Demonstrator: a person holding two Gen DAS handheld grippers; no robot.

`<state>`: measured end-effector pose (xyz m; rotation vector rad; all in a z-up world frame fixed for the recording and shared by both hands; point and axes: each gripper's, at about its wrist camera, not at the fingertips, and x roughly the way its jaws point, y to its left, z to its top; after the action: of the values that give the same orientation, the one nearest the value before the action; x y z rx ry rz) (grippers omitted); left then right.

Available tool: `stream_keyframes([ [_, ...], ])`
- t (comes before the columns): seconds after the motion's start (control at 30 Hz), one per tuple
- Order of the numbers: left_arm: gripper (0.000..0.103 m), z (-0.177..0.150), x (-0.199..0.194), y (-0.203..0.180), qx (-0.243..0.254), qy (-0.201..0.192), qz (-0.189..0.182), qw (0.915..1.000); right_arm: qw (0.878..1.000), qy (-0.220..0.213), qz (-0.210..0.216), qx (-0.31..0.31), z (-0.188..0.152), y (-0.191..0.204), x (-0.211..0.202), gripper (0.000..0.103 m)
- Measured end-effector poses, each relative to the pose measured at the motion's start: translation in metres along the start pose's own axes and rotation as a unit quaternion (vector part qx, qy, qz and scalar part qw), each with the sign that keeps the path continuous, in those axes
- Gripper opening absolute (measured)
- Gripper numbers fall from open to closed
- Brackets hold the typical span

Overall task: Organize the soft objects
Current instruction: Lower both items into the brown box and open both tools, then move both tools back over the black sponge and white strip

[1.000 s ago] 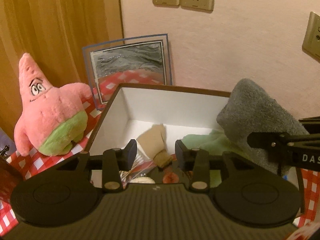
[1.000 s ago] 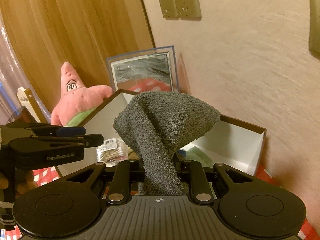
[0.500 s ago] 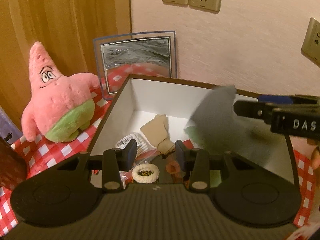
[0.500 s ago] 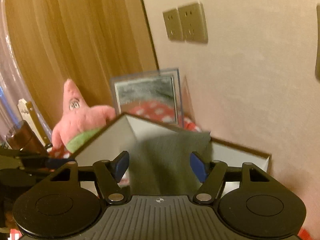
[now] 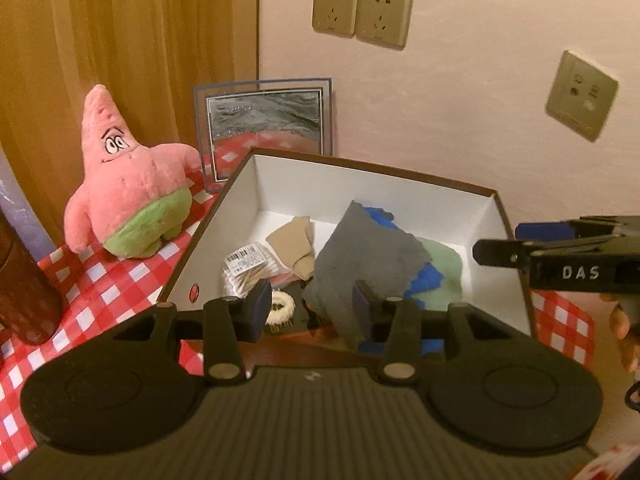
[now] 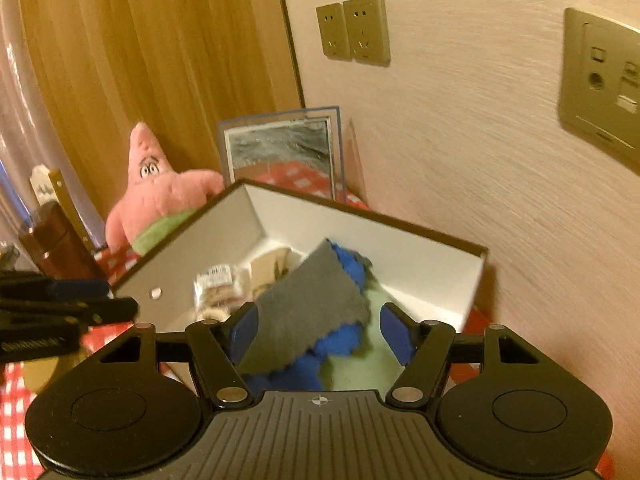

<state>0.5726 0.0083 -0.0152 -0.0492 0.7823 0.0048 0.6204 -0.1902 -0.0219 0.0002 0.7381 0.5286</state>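
Note:
A grey towel (image 5: 368, 264) lies crumpled inside the white box (image 5: 360, 192), on top of a blue cloth (image 5: 426, 280) and a pale green cloth (image 5: 444, 268). My right gripper (image 6: 319, 328) hangs open above the grey towel (image 6: 312, 304), and its pads do not touch it. That gripper also shows at the right edge of the left wrist view. The jaws of my left gripper (image 5: 312, 304) are opening over the box's near side with nothing between them. A pink star plush (image 5: 128, 192) stands upright left of the box.
The box also holds a beige sock (image 5: 296, 244), a plastic packet (image 5: 248, 268) and a white scrunchie (image 5: 280, 310). A framed picture (image 5: 268, 128) leans on the wall behind. A brown bottle (image 5: 24, 280) stands far left on the red checked cloth (image 5: 112, 292).
My right gripper opened and let go of the grey towel, which dropped into the box. Both grippers drew back and up from the box.

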Motion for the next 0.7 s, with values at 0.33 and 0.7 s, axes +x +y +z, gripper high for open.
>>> stream_keyframes([
  [0.33,0.045,-0.032,-0.063,-0.002,-0.03,-0.031,-0.006,0.999,0.999,-0.04,0.008,-0.007,-0.02,0.016,-0.047,0.067],
  [0.7,0.045,-0.082,-0.124,0.019,-0.059,-0.036,0.012,0.9976,0.997,-0.031,0.064,-0.005,-0.049,0.057,-0.085,0.067],
])
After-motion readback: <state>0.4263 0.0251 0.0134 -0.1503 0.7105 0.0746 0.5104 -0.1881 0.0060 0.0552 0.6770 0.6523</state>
